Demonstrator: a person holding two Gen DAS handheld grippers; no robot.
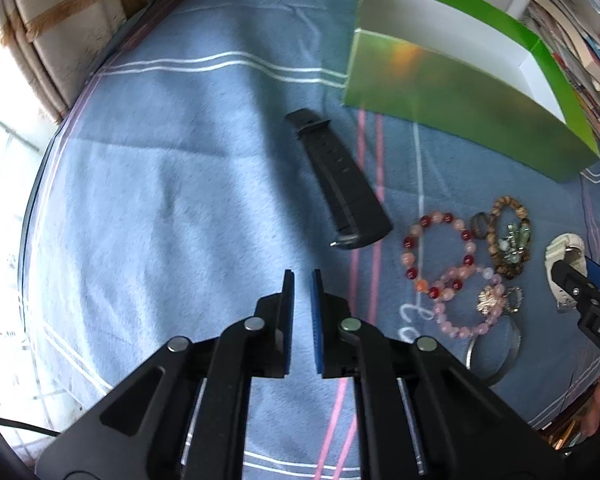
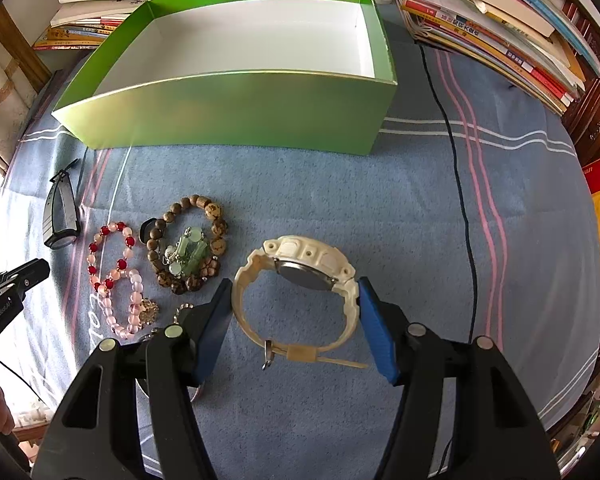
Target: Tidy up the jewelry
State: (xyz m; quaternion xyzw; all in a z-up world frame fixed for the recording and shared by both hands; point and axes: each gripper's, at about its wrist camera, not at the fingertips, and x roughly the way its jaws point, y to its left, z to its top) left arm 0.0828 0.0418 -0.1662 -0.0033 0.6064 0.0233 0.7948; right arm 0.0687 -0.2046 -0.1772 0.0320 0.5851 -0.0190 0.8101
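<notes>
Straddling the cream plastic wristwatch [image 2: 300, 280], our wide-open right gripper [image 2: 296, 320] should pinch its case squarely; left gripper [image 1: 302, 320] idles narrow, empty.

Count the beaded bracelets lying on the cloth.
3. Red-and-pink bracelet leftmost; pale pink bracelet overlapping it, nearer the camera; brown wooden-bead bracelet beside them, left of the white watch. The right gripper may hide more.

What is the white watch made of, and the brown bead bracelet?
The white watch looks like matte cream plastic or resin with a shiny metal case back. The brown bead bracelet seems to be wood: its round beads show speckled grain, though polished seed or stone is possible.
</notes>
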